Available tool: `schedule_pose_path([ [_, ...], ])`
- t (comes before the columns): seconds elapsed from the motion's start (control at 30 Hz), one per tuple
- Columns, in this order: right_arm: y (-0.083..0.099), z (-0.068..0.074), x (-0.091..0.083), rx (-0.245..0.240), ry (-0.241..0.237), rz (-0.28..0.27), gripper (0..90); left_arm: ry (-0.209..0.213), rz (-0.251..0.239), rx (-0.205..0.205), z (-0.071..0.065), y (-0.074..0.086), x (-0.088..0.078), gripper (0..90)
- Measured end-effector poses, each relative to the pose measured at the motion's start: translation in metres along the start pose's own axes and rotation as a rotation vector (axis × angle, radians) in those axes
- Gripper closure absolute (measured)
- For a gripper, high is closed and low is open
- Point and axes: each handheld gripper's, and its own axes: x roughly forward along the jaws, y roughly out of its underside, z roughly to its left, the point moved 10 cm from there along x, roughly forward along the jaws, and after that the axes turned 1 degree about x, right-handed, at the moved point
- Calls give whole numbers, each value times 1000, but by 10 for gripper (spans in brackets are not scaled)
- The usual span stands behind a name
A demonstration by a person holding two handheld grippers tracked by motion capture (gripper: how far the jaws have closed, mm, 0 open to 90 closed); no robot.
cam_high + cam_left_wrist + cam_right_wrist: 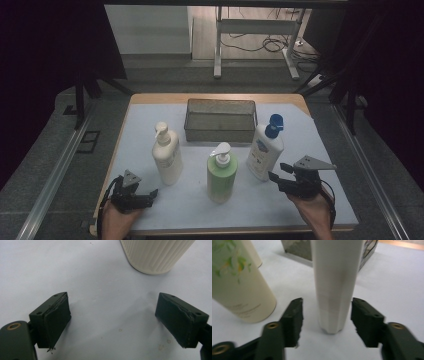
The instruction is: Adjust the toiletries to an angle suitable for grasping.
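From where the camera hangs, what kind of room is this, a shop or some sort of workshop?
Most likely a lab or test workspace, not a shop. A table under a pale sheet stands between dark curtains, a bare desk frame with loose cables sits behind it, and a person's hands hold two black grippers over it.

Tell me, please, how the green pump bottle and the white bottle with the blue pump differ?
The green pump bottle is round with a white pump head; the white bottle with the blue pump is flatter, labelled, and stands taller. The green one stands mid-table, the white one farther right, just ahead of the right hand-held gripper. Both stand upright on the table.
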Motion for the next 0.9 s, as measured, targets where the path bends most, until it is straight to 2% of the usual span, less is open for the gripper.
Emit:
schedule_pose_path([
  [0.07, -6, 0, 2, -4, 12, 0, 341, 0, 0, 0, 0, 0, 0, 122],
  [0.43, -27, -4, 15, -11, 58, -8, 229, -1, -1, -1, 0, 0, 0, 122],
  [0.9, -50, -4, 36, -22, 103, -33, 232, 1, -1, -1, 0, 0, 0, 122],
])
